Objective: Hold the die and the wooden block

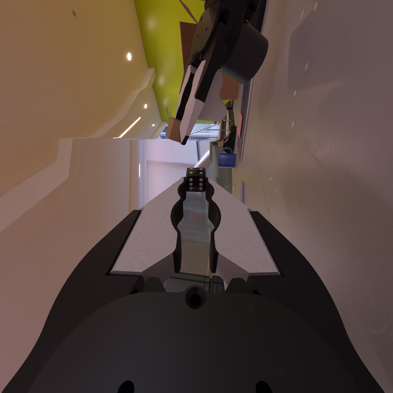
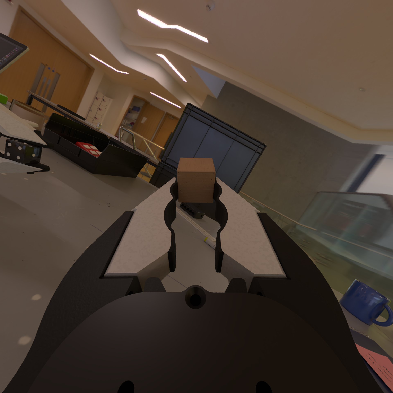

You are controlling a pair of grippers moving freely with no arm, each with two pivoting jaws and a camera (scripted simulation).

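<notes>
My left gripper (image 1: 195, 182) is shut on a black die (image 1: 195, 179) with white pips, held at its fingertips above the table; the view is rolled sideways. My right gripper (image 2: 195, 187) is shut on a light brown wooden block (image 2: 195, 180), a cube clamped between its fingertips and lifted off the table. In the left wrist view the right gripper (image 1: 177, 133) shows at the top with the wooden block (image 1: 172, 130) at its tips. In the right wrist view the left gripper (image 2: 23, 152) shows at the far left holding the die (image 2: 22, 151).
A grey table (image 2: 63, 212) lies below. On it stand a black tray (image 2: 95, 148) with a red item, a tall dark crate (image 2: 212, 148), a blue mug (image 2: 365, 304) (image 1: 227, 158), a marker pen (image 2: 209, 242) and a dark mat (image 2: 374, 361) with a pink note.
</notes>
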